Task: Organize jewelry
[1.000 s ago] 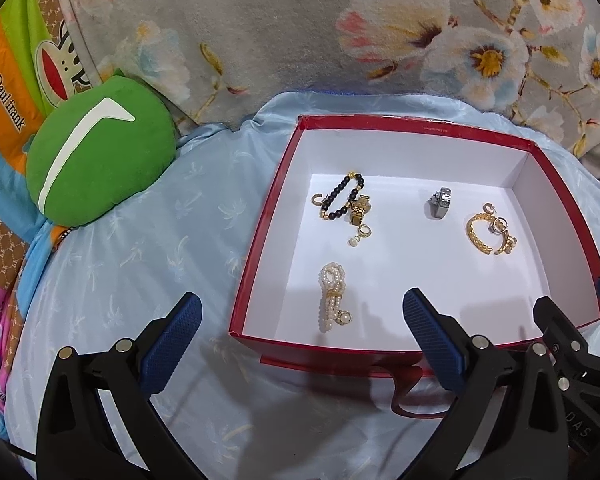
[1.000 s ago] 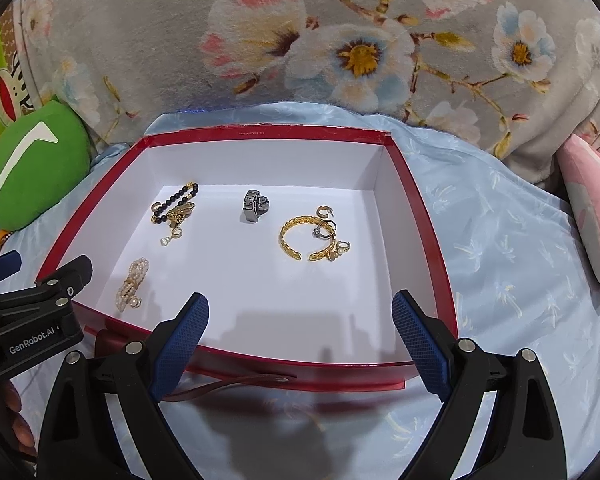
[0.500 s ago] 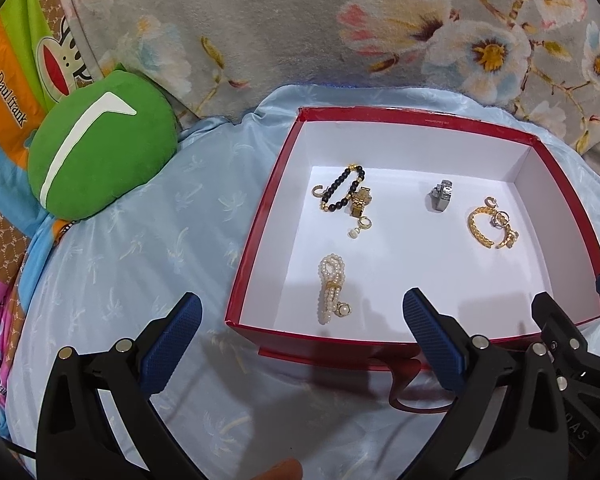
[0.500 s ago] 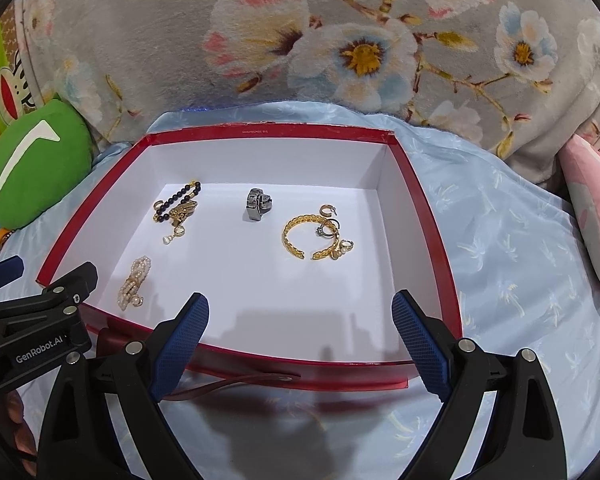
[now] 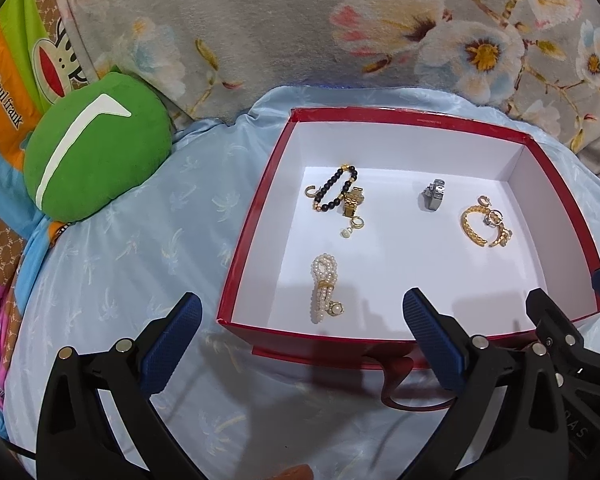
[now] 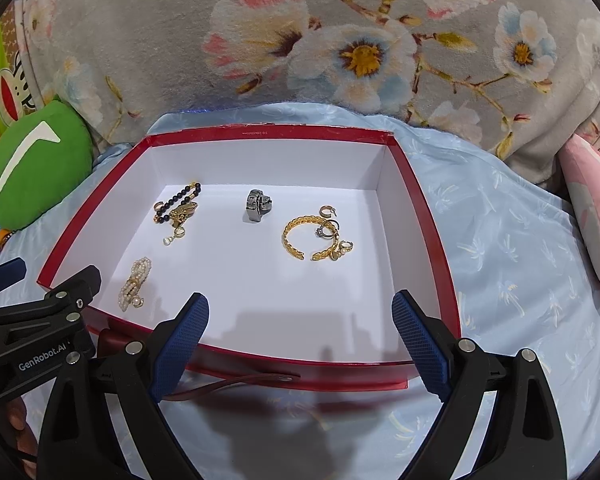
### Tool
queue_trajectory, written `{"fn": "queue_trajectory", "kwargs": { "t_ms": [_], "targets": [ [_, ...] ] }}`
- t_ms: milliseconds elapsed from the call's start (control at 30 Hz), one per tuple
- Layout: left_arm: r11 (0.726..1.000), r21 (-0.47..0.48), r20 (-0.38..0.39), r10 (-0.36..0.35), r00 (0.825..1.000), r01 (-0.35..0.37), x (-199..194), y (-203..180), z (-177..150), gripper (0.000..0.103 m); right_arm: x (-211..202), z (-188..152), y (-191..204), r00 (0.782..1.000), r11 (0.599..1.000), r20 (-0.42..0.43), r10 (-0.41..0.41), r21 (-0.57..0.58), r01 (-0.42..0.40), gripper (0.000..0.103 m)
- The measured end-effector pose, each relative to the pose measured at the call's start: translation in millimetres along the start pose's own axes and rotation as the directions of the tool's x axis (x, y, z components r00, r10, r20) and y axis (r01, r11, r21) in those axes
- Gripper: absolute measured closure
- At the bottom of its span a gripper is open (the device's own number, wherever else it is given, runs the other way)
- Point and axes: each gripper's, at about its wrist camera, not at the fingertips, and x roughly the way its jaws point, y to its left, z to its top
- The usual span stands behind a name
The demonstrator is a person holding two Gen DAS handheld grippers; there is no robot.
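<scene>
Seen from the left wrist, the left gripper [image 5: 300, 332] stands wide and empty before the red box's [image 5: 256, 216] near wall. The pearl bracelet [image 5: 324, 288] lies just past that wall, straight ahead between the fingers, its long axis running away from the claw.

From the right wrist, the right gripper [image 6: 300, 334] also gapes wide, holding nothing; the gold bangle [image 6: 312, 238] lies ahead, slightly right, farther in. By my reckoning the left is nearer the pearls.

Red box [image 5: 252, 240] on blue sheet [image 5: 148, 240]; pearl bracelet [image 5: 325, 288], gold bangle [image 5: 474, 226] inside. Left gripper [image 5: 302, 336] wide apart, empty.
</scene>
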Motion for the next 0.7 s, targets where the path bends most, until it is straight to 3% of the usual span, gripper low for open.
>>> {"fn": "queue_trajectory", "kwargs": {
  "t_ms": [700],
  "targets": [
    [0.999, 0.042, 0.050, 0.026, 0.998, -0.028, -6.9, -7.8, -0.1, 0.005, -3.5, 0.5, -2.7, 1.000, 1.000, 0.011, -0.002, 0.007, 0.001, 0.012]
  ]
}}
